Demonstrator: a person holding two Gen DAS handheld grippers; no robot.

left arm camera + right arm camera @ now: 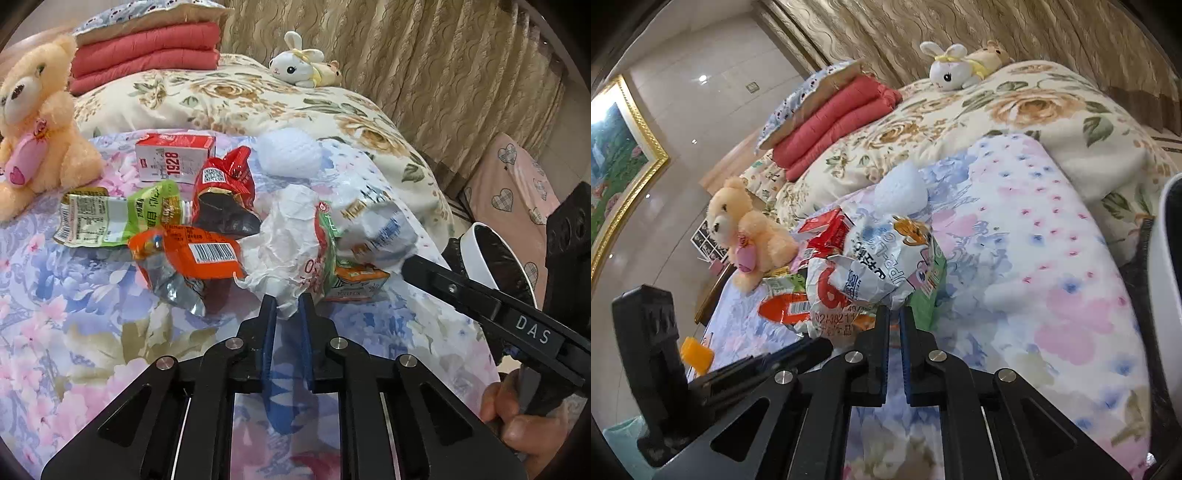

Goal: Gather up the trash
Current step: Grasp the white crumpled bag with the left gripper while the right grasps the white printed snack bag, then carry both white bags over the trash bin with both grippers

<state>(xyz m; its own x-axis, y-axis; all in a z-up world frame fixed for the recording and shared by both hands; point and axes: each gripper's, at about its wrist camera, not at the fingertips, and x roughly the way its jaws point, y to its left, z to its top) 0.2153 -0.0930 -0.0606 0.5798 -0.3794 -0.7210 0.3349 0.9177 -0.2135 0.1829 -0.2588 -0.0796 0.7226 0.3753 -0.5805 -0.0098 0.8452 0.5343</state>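
your left claw (287, 308) pinches the paper wad (286, 236) and right claw (894, 317) grips the white wrapper (871, 266) on the bed (92, 295); lift both straight, gently, toward the bin (487, 254).

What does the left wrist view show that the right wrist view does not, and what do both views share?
Only the left wrist view shows the left gripper shut on the crumpled white paper, the red 1928 carton face-on, and the pink heart-print cushion.

Only the right wrist view shows the right gripper shut on the white snack bag, the gold-framed picture and the wall.

Both show the teddy bear, white rabbit toy, folded red blanket and orange barcode wrapper.
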